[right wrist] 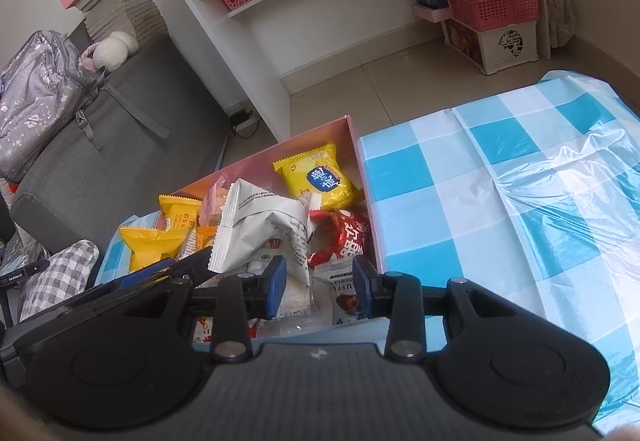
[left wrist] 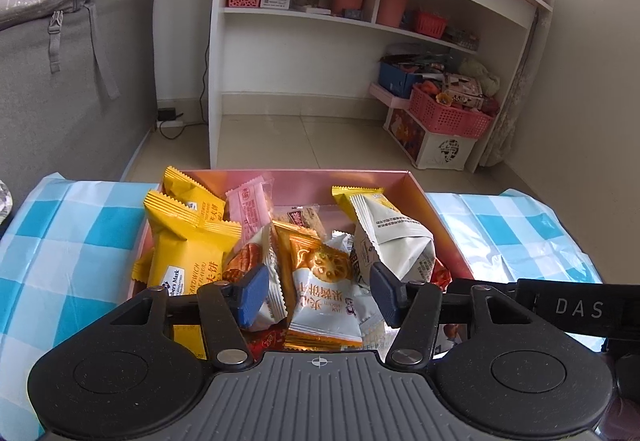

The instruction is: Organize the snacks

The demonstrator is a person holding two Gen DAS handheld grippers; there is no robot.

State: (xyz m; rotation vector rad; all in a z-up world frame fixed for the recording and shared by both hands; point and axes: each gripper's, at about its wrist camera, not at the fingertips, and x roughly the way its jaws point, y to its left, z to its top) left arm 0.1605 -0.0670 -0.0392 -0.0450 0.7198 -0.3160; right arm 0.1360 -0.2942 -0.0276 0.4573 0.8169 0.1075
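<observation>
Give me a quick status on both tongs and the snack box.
Left tongs open over the orange-and-white biscuit packet, no grip. Right tongs open, empty. Pink box full of packets. Nothing blocking.

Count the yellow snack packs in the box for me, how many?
3: two stacked yellow packs at the pink box's left side, and one yellow pack with a blue label in its far right corner. More may hide beneath the pile.

Shelving: white shelf unit [left wrist: 376,21] against the wall, holding pink baskets and cups
Floor corner: pink basket [left wrist: 448,113] atop a white crate
Sofa: grey backpack [right wrist: 36,101], white plush [right wrist: 116,49]
Books: stack [right wrist: 120,5] behind the sofa
</observation>
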